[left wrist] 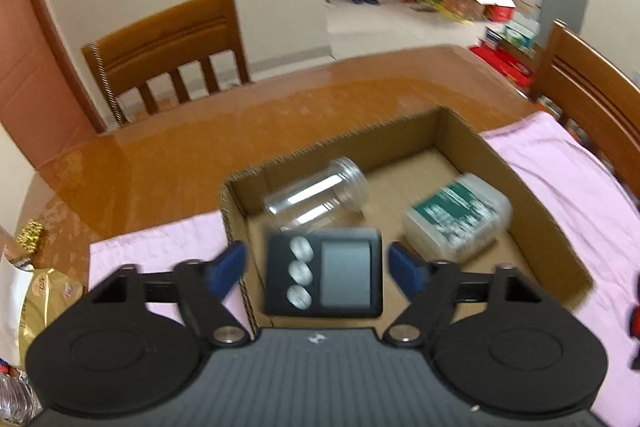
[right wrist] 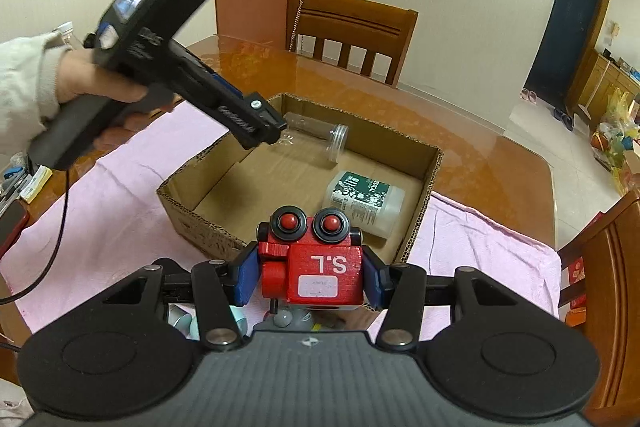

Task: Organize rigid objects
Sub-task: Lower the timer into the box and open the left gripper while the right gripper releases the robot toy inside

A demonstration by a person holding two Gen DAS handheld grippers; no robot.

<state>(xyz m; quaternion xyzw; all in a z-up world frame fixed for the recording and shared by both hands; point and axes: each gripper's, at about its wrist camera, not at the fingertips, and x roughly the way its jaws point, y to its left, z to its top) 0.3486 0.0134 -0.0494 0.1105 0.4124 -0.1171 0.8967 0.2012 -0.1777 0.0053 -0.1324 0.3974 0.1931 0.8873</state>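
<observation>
An open cardboard box (left wrist: 532, 195) (right wrist: 424, 183) stands on a pink cloth. In it lie a clear plastic jar (left wrist: 320, 195) (right wrist: 320, 137) and a white tub with a green label (left wrist: 460, 215) (right wrist: 366, 197). My left gripper (left wrist: 320, 267) is open over the box's near edge; a black digital scale with three silver buttons (left wrist: 324, 273) is between its blue pads, clear of both. The left gripper also shows in the right wrist view (right wrist: 276, 127). My right gripper (right wrist: 312, 277) is shut on a red toy robot (right wrist: 316, 263), held before the box's near wall.
The pink cloth (left wrist: 580, 195) (right wrist: 100, 211) covers a glossy wooden table (left wrist: 180, 155). Wooden chairs stand at the far side (left wrist: 168, 55) (right wrist: 352, 31) and at the right (left wrist: 592, 95). Snack packets (left wrist: 36, 291) lie at the left edge. Small grey-green objects (right wrist: 208, 323) lie under my right gripper.
</observation>
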